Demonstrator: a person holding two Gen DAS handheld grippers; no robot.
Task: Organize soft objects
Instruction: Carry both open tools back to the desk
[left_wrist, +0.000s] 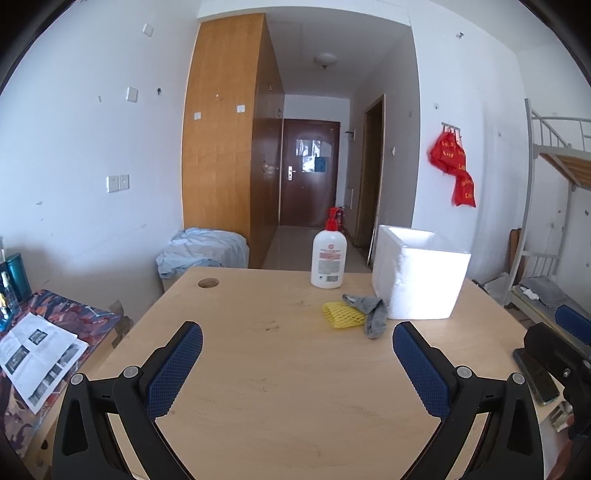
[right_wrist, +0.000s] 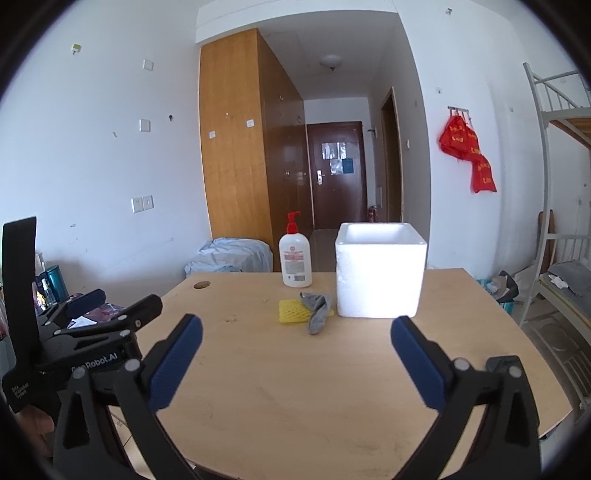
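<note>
A grey sock (left_wrist: 371, 312) (right_wrist: 317, 310) lies partly over a yellow foam net sleeve (left_wrist: 341, 314) (right_wrist: 291, 311) on the wooden table (left_wrist: 280, 369) (right_wrist: 295, 376), just left of a white foam box (left_wrist: 419, 275) (right_wrist: 380, 271). My left gripper (left_wrist: 297, 339) is open and empty, above the table's near half, well short of the sock. My right gripper (right_wrist: 295, 332) is open and empty, likewise short of the sock and box. The left gripper's body shows at the left of the right wrist view (right_wrist: 92, 332).
A white pump bottle with a red top (left_wrist: 328, 254) (right_wrist: 294, 258) stands behind the soft items. A cable hole (left_wrist: 208, 283) is at the table's far left. A phone (left_wrist: 535, 376) lies at the right edge. A side surface with papers (left_wrist: 37, 354) is left.
</note>
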